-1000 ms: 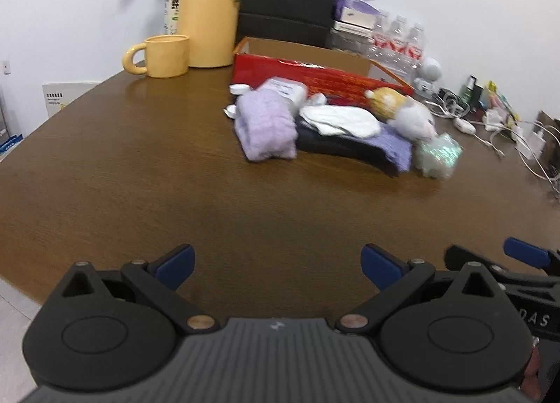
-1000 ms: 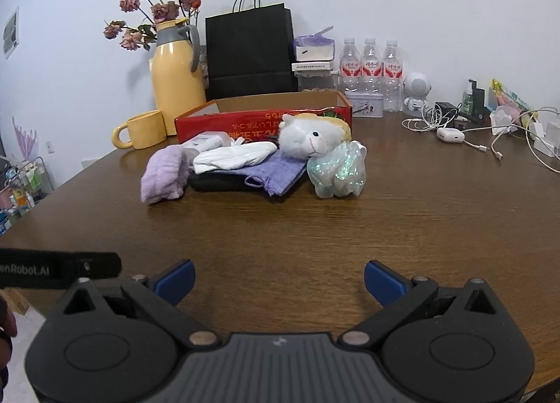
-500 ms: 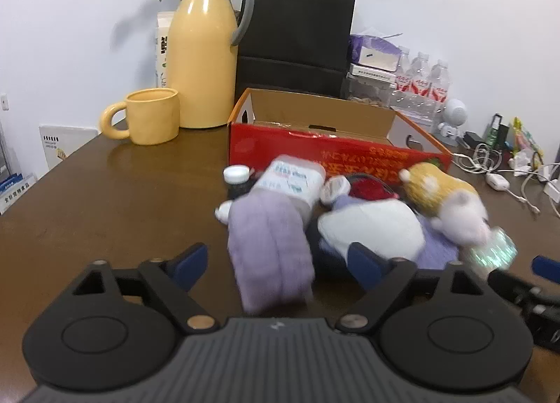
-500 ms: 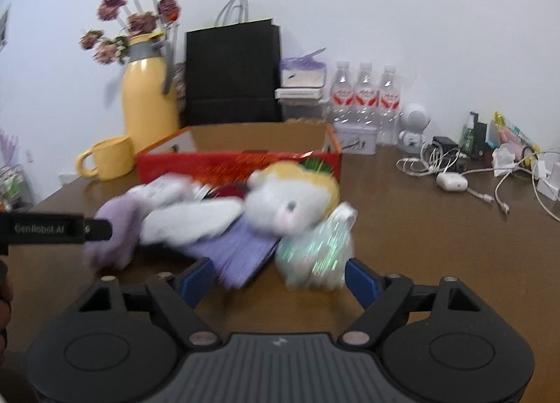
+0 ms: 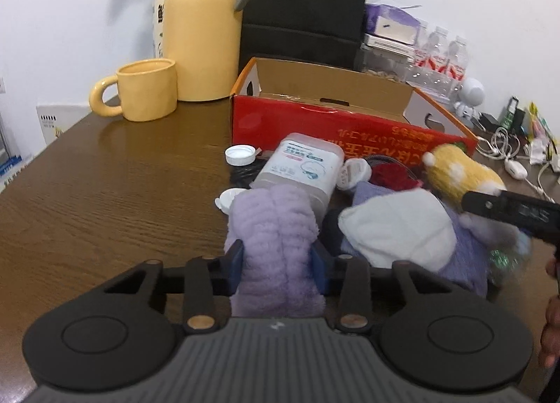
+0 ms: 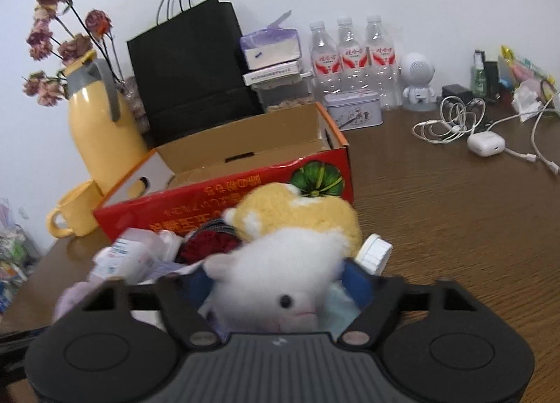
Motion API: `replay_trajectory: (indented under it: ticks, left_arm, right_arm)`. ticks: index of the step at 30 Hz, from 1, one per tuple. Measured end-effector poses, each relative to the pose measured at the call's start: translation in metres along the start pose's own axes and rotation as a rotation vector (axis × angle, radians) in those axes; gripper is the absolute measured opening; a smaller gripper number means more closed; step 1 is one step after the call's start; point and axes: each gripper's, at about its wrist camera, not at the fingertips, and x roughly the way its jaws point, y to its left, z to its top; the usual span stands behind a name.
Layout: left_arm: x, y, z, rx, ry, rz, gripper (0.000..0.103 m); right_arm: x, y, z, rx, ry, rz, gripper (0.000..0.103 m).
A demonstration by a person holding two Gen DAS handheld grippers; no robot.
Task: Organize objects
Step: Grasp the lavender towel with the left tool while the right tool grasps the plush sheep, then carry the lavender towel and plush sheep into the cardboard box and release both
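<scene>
On the brown wooden table (image 5: 105,193), in front of the open red cardboard box (image 5: 336,123), lies a heap of small things. The left gripper (image 5: 278,259) has its jaws pressed against both sides of a fluffy lilac sock (image 5: 276,228), pinching it at the near end of the heap. Just behind the sock lies a clear plastic bottle with a white label (image 5: 302,165), and a white cap (image 5: 239,155) sits on the table beside it. To the right of the sock rests a white cloth (image 5: 395,228) over a purple cloth (image 5: 469,256). The right gripper (image 6: 278,280) has its jaws closing around the white head of a plush toy (image 6: 280,263), whose yellow body (image 6: 297,214) leans toward the box; whether the blue pads actually touch the plush cannot be told, as the picture is blurred there. A white-capped small bottle (image 6: 374,252) lies just right of the toy. Behind the box stand a yellow thermos jug (image 5: 203,28), a yellow mug (image 5: 147,88) and a black paper bag (image 6: 189,70).
</scene>
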Motion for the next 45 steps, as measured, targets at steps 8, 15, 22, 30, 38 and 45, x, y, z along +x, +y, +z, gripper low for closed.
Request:
replay_trajectory:
  ticks: [8, 15, 22, 30, 38, 45]
  left_arm:
    - [-0.056, -0.002, -0.017, -0.014, -0.074, -0.022, 0.031]
    - [-0.09, -0.009, -0.056, 0.002, -0.05, -0.064, 0.031]
    - [-0.086, -0.017, -0.08, 0.027, -0.005, -0.04, 0.064]
    - [-0.083, -0.014, -0.085, 0.02, 0.008, -0.029, 0.053]
    - [-0.081, -0.011, -0.073, 0.047, 0.015, -0.085, 0.024]
    - [-0.064, 0.006, 0.011, 0.023, -0.087, -0.137, 0.022]
  right_arm:
    - [-0.063, -0.003, -0.007, -0.028, -0.148, 0.049, 0.053]
    - [-0.134, 0.011, -0.066, -0.239, -0.142, 0.132, 0.054]
    - [-0.146, 0.006, -0.124, -0.283, 0.012, 0.083, 0.057]
    - [-0.145, 0.002, -0.116, -0.23, -0.017, 0.037, 0.074]
    - [-0.13, 0.003, -0.11, -0.235, 0.013, 0.025, 0.045]
    - [-0.13, 0.001, -0.052, -0.228, -0.124, 0.089, 0.045]
